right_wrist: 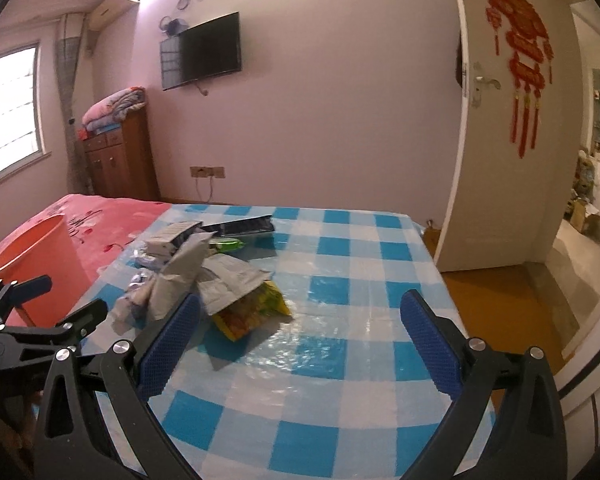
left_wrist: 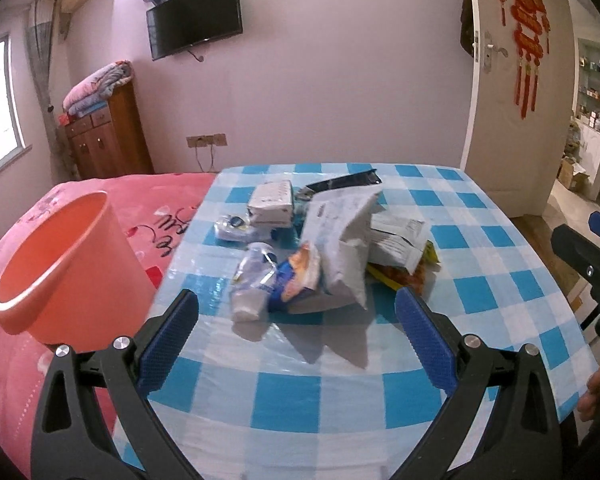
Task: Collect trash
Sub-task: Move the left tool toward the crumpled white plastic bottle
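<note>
Left gripper: the left gripper (left_wrist: 296,312) is held spread wide above the near part of the table, with nothing between its 2 blue pads (left_wrist: 424,332).

Right gripper: the right gripper (right_wrist: 300,320) is also spread wide and empty, and it is held more to the right side of the table.

Trash: a pile of trash is seen on the checked tablecloth (left_wrist: 480,280), toward the left half of the table. In it are counted a crushed plastic bottle (left_wrist: 250,280), a blue snack packet (left_wrist: 298,276), a grey mailing bag (left_wrist: 346,240), a yellow snack bag (right_wrist: 250,310), a white box (left_wrist: 270,202) and a long black wrapper (left_wrist: 344,182) at the far side.

Bucket: an orange bucket (left_wrist: 66,264) is placed on the pink bed cover (left_wrist: 156,196), just beside the left edge of the table, with its mouth open and tilted toward the camera.

Deciding relation: the crushed plastic bottle lies straight ahead of the left gripper, near its left pad, and its long axis runs away from the camera, roughly along the fingers. The yellow snack bag lies just ahead of the right gripper, close to its left pad.

Nearer hand: the left gripper is judged nearer to the bottle and to the bucket, so a short move to the left after gripping would probably be enough.

Progress: no piece can be seen in the bucket, so the task is judged to be at its start.
</note>
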A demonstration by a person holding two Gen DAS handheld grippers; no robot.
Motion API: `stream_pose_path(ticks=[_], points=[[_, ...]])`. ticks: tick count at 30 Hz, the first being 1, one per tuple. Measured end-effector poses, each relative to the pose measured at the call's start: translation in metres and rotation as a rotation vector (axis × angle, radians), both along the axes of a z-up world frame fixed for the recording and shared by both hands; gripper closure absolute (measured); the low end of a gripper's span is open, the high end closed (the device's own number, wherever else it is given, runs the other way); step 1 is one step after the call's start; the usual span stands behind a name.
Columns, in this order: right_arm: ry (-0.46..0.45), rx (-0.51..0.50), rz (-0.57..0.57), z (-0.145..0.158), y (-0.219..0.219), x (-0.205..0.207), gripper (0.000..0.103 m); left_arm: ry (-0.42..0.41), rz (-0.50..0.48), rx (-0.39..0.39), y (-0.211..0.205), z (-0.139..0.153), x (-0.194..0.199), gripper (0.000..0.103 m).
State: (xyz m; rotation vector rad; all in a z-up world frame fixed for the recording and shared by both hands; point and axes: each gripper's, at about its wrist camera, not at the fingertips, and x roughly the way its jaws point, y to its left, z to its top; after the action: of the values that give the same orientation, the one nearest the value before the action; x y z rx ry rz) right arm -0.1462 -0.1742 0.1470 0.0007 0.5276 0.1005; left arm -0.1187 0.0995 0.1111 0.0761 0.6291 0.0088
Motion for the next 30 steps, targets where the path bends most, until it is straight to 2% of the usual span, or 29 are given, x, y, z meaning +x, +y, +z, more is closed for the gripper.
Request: stream_pose_path(ticks=[8, 19, 30], points=[[-0.005, -0.007, 0.066, 0.008, 0.023, -0.005, 0.004, -0.002, 0.008, -0.003, 0.013, 0.004, -0.001, 0.004], [-0.020, -0.037, 0.050, 0.014, 0.036, -0.009, 0.004, -0.012, -0.008, -0.025, 0.017, 0.008, 0.002, 0.004], [-0.014, -0.018, 0.037, 0.014, 0.033, -0.013, 0.004, -0.025, -0.026, -0.041, 0.019, 0.008, 0.000, 0.004]])
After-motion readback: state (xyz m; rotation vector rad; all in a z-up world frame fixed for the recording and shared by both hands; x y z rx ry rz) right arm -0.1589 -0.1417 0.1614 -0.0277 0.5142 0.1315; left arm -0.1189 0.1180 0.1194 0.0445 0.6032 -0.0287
